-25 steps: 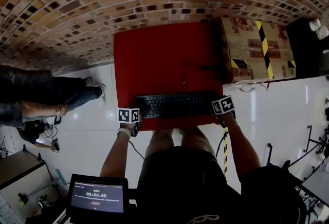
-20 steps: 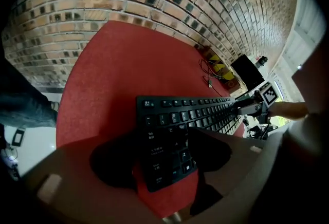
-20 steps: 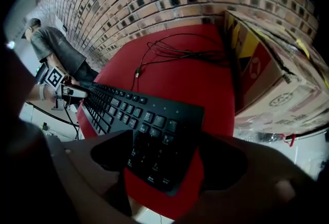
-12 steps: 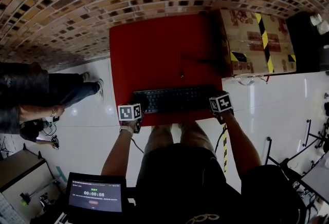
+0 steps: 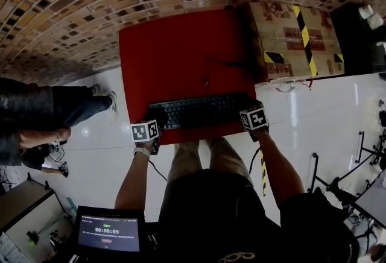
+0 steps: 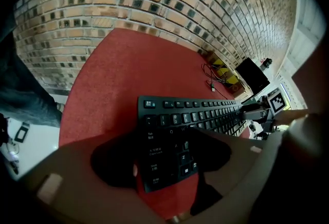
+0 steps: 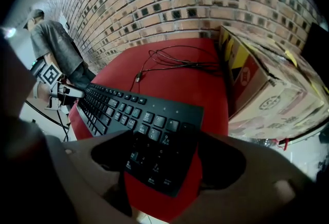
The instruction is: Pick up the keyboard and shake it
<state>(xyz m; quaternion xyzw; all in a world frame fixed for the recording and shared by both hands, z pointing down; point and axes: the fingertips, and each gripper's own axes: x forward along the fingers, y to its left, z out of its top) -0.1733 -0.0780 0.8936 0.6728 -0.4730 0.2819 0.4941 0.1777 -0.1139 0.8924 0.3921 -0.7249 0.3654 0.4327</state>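
Since a second ago I've slid both grippers further onto the keyboard: left gripper and right gripper each clamp one end, over the table's near edge.

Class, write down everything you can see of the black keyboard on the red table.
The keyboard is a slim, black, plastic-looking, full-size board with rows of white-lettered keys and a number pad. It lies lengthwise along the near edge of the red table, keys up. The left hand-held gripper clasps its left end, and the right hand-held gripper clasps its number-pad end. Whether it is lifted off the table is unclear.
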